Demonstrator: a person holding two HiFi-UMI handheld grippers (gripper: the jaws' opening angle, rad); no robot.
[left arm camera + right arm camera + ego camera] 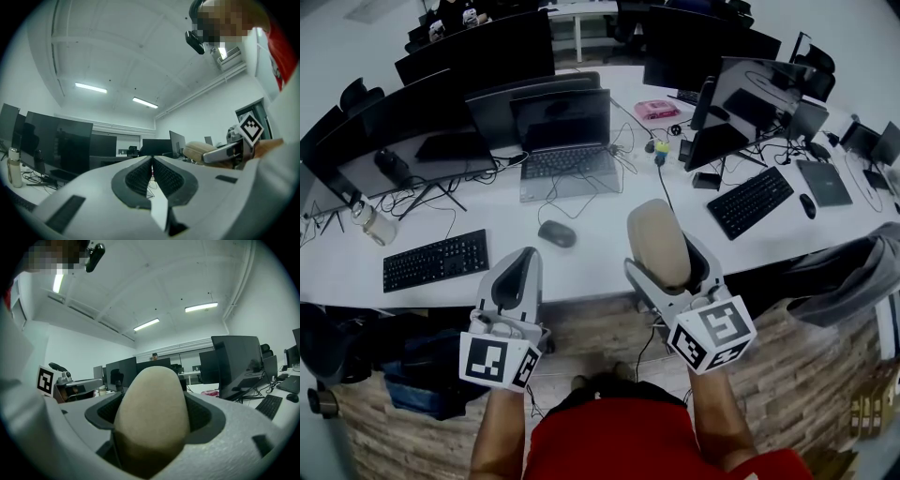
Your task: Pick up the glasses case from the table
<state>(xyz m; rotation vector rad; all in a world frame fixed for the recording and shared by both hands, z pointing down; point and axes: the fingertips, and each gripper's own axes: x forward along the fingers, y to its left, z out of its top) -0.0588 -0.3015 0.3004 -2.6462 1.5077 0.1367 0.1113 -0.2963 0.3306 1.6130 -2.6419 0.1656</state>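
The glasses case (656, 239) is off the surface (600, 258), standing nearly upright in the right gripper (670, 272). Its jaws are spread about as wide as the case and closed on its lower end. The right gripper view shows the rounded beige shell (152, 418) filling the gap between the dark pads, with most of its length sticking out beyond them. The left gripper (517, 272) hangs alongside with its jaws pressed together and nothing between them.

To my eye the pick-up looks done, and the worry now is the hold. The case is smooth, rounded and gripped low, so a tilt or a quick swing could make it pivot or squirt out of the pads. It sits over the near edge of the surface, so a slip might send it to the floor at the person's feet instead of back onto the surface. Squeezing harder could push a tapered shell outward.

The surface itself is crowded. A mouse (556, 233) lies just ahead of the grippers, a black keyboard (436, 260) sits to the left, and a laptop (565, 141) stands further back with cables trailing. Monitors and a second keyboard (750, 201) are on the right. Nothing blocks the case where it is held, though any set-down would need to avoid the mouse and the cords
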